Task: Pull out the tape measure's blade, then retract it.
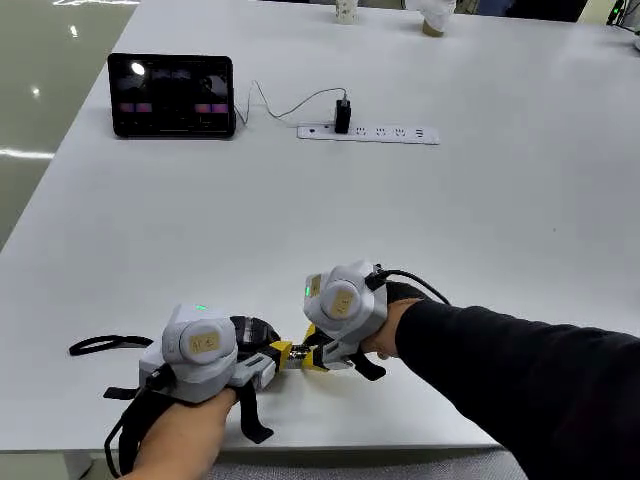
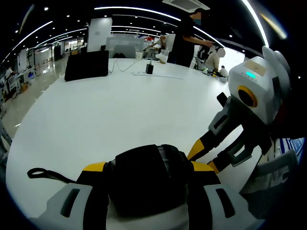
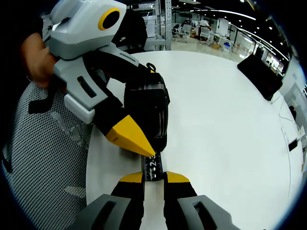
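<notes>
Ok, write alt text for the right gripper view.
The right gripper pinches a short length of blade sticking out of a black tape measure. The left gripper clamps the tape measure on a white table.

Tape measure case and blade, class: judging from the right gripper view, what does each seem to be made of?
Tape measure case: probably black plastic or rubber; ridged, with a dull sheen. Blade: thin flat strip with printed numerals, likely coated metal, though the look leaves it open.

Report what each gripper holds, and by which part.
The left gripper clamps the tape measure across its black case; the right gripper pinches the blade near its tip, just outside the case.
</notes>
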{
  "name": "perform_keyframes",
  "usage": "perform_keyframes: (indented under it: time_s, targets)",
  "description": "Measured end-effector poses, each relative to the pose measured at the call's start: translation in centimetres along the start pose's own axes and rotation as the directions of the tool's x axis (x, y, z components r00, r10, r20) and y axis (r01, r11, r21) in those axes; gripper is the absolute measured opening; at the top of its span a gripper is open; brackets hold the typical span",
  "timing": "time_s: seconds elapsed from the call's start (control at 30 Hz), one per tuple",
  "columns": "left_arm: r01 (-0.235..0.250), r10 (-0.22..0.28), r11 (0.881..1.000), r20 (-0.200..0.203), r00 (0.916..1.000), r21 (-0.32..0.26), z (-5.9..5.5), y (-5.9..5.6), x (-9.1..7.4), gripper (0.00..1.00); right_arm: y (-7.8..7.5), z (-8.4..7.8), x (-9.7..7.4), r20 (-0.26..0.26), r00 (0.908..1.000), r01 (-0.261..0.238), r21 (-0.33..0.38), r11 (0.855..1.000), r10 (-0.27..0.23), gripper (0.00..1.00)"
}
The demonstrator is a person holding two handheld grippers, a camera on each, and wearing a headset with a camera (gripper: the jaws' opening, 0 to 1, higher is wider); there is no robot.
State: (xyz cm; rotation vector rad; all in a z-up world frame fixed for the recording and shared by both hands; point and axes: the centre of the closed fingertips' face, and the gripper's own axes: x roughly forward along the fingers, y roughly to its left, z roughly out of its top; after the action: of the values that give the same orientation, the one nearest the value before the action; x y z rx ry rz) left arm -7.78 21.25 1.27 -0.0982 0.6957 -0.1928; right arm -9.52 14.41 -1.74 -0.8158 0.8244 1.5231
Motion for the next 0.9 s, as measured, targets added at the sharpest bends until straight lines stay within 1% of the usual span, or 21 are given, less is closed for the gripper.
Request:
perform_keyframes:
  time_s: [0.6, 0.9]
  targets:
    - [0.004, -0.004, 1.000, 0.002, 1.0000, -0.009, 0.0, 0.0, 0.0, 0.61, 0.0, 1.1, 0.6, 0.029, 0.9995, -0.006, 0.002, 1.000, 0.006, 0.12]
    - [0.005, -0.004, 1.000, 0.003, 1.0000, -0.016, 0.1, 0.0, 0.0, 0.61, 0.1, 1.7, 0.9, 0.055, 0.9985, -0.009, 0.001, 1.000, 0.009, 0.12]
